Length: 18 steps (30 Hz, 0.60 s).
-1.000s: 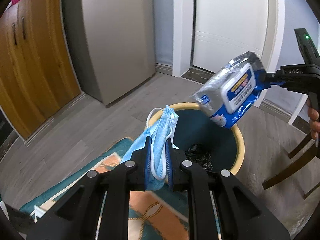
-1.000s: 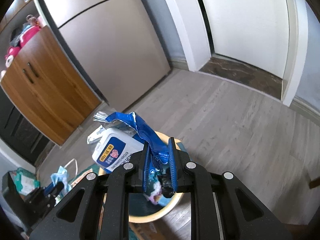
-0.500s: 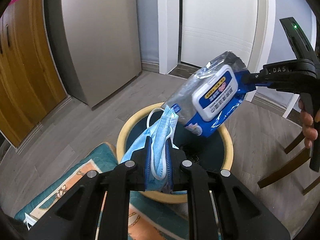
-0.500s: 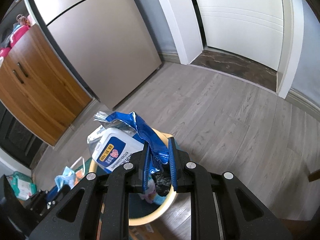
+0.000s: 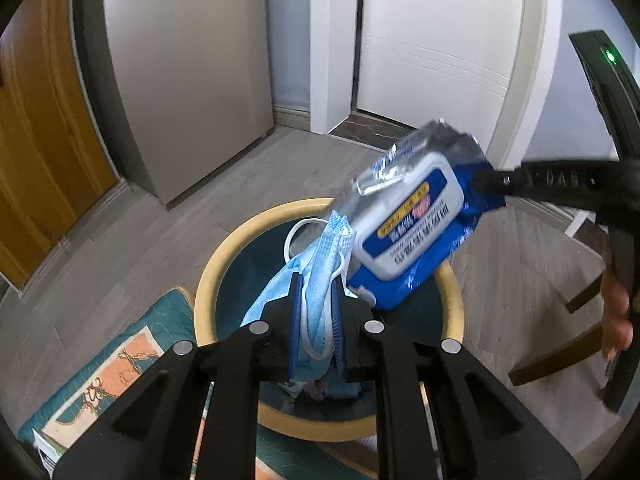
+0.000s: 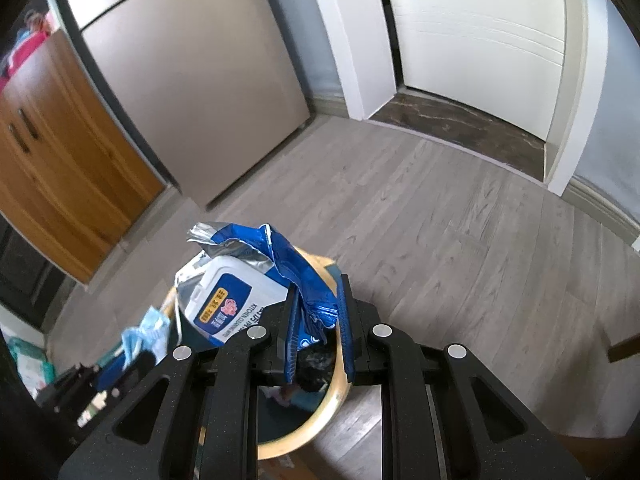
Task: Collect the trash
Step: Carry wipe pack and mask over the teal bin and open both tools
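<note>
Both grippers have sunk toward the trash bin (image 5: 224,252) since a second ago, and its yellow rim now fills far more of the left wrist view. From left to right in that view: a wooden cabinet (image 5: 48,152), a patterned teal mat (image 5: 120,364) on the grey floor, then the left gripper (image 5: 318,312), its jaws pinched narrow on a crumpled blue face mask (image 5: 320,276) held over the bin's dark mouth. Just right of the mask hangs a blue wet-wipes pack (image 5: 412,224), tilted, its corner clamped by the right gripper (image 5: 486,182), with a person's fingers (image 5: 618,320) at the far edge and chair legs (image 5: 560,356) behind. Only the right wrist view shows the crushed foil (image 6: 308,284) between the right gripper's (image 6: 318,320) nearly closed jaws, dark trash (image 6: 312,368) deep in the bin, and the mask (image 6: 144,332) at lower left. Only the left wrist view shows the whole rim.
</note>
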Motion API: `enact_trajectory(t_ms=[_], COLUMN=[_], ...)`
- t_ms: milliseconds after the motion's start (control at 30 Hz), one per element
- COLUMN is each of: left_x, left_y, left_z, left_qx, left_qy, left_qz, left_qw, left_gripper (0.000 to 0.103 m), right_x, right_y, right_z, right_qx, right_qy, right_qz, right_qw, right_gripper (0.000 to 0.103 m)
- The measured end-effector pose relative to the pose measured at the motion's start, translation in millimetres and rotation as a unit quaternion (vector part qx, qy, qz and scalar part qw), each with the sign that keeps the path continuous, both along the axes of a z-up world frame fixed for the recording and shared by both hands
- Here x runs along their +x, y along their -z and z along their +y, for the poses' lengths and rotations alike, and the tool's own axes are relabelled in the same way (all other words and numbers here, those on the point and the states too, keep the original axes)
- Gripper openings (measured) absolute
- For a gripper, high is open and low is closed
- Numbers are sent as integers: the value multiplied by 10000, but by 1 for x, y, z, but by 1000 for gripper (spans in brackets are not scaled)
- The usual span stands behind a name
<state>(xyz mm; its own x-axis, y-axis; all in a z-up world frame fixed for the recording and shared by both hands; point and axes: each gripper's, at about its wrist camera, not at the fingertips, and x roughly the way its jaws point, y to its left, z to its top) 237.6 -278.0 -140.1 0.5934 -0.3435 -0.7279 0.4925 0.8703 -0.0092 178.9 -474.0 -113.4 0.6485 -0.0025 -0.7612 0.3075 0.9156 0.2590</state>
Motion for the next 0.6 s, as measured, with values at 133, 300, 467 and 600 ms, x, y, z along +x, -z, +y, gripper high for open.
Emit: enact_trajectory(t_ms=[133, 300, 467, 600], left_x=[10, 17, 11, 6], left_y=[6, 9, 4, -3], left_z=[7, 13, 13, 21], left_qx=[32, 121, 204, 224], left_qy=[-175, -343, -367, -424], left_qz=[106, 108, 24, -34], left_qw=[9998, 9993, 9991, 9988], left_gripper=[13, 13, 16, 23], right_x=[4, 6, 6, 10], right_y=[6, 7, 7, 5], right_z=[6, 17, 20, 28], right_qx=[-31, -227, -109, -140], right_qy=[-90, -335, -426, -565], right_qz=[87, 126, 102, 97], right_qw=[9999, 9991, 9990, 9983], right_gripper=[19, 19, 19, 19])
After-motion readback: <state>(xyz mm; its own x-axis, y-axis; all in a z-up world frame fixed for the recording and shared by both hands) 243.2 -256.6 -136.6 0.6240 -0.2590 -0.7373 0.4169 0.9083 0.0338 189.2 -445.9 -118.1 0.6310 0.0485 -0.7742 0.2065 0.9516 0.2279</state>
